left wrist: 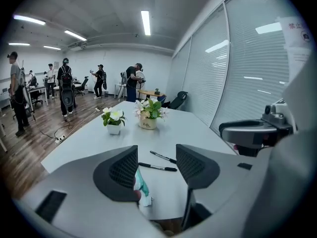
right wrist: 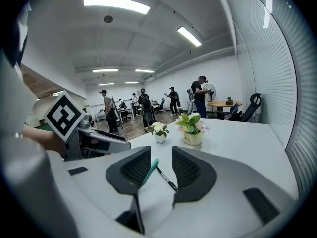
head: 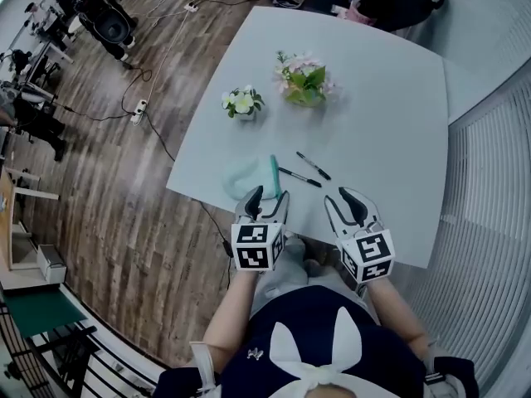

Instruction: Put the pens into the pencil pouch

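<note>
Your left gripper (head: 267, 197) and right gripper (head: 343, 199) gape empty at the table's (head: 373, 98) near edge, poised for the pens (head: 299, 177) beside the pencil pouch (head: 247, 175).

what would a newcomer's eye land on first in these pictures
The left gripper and right gripper, both open and empty, hang over the near edge of the pale table. Just ahead lie two black pens beside a teal pencil pouch, with two small flower pots farther back.

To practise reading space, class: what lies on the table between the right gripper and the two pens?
Nothing: in the head view only bare table separates the open right gripper from the two pens.
</note>
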